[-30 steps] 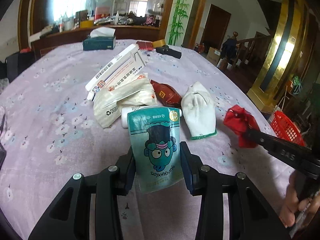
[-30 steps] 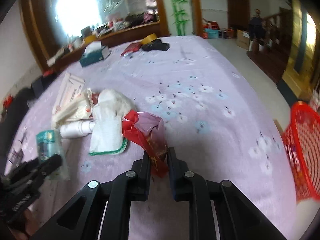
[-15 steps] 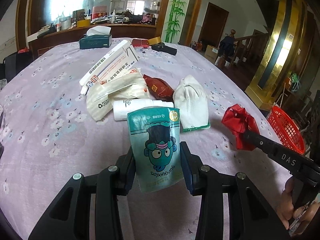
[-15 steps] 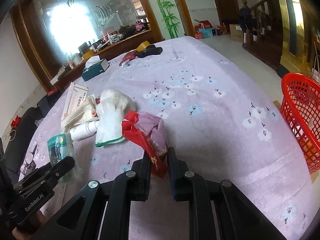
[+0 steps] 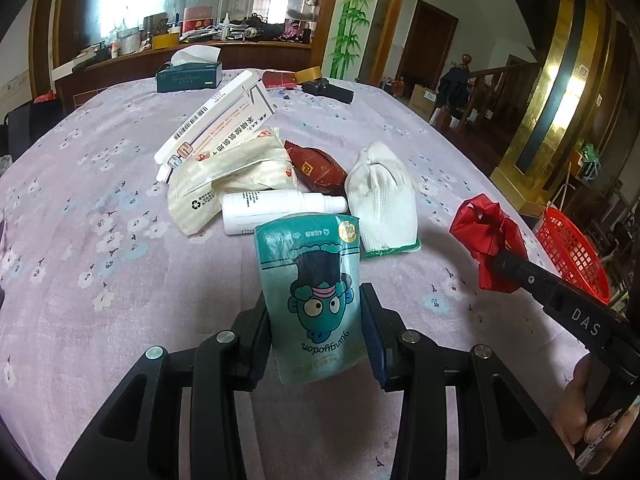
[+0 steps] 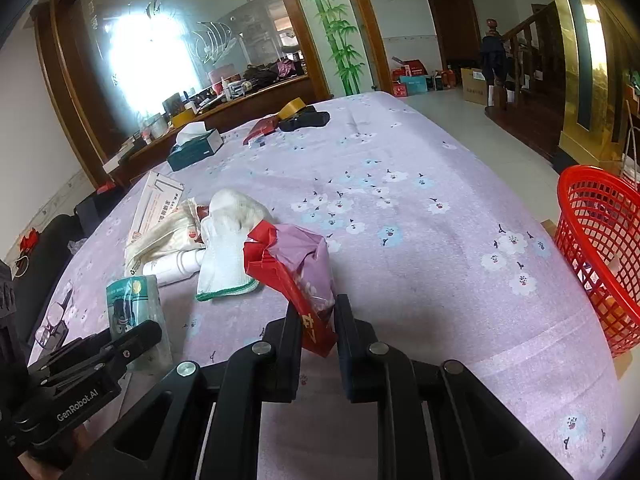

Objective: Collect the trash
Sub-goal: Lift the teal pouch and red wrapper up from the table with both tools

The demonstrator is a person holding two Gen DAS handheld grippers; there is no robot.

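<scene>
My left gripper [image 5: 316, 316] is shut on a teal snack pouch [image 5: 312, 296] with a cartoon face, held above the table. My right gripper [image 6: 318, 320] is shut on a crumpled red wrapper [image 6: 292, 276]; the wrapper also shows in the left wrist view [image 5: 488, 236]. On the table lie a white glove [image 5: 382, 196], a white bottle [image 5: 276, 210], a cream bag [image 5: 228, 176], a brown wrapper [image 5: 316, 168] and a white box [image 5: 216, 124]. A red basket [image 6: 600, 248] stands off the table's right edge.
A tissue box [image 5: 188, 74], a tape roll [image 5: 306, 75] and a black object [image 5: 328, 90] sit at the table's far end. Glasses [image 6: 54, 320] lie near the left edge. A cluttered sideboard [image 5: 180, 46] stands behind the table.
Both grippers have lifted and pulled back from the trash pile with their items. The red basket has come more fully into the right wrist view.
</scene>
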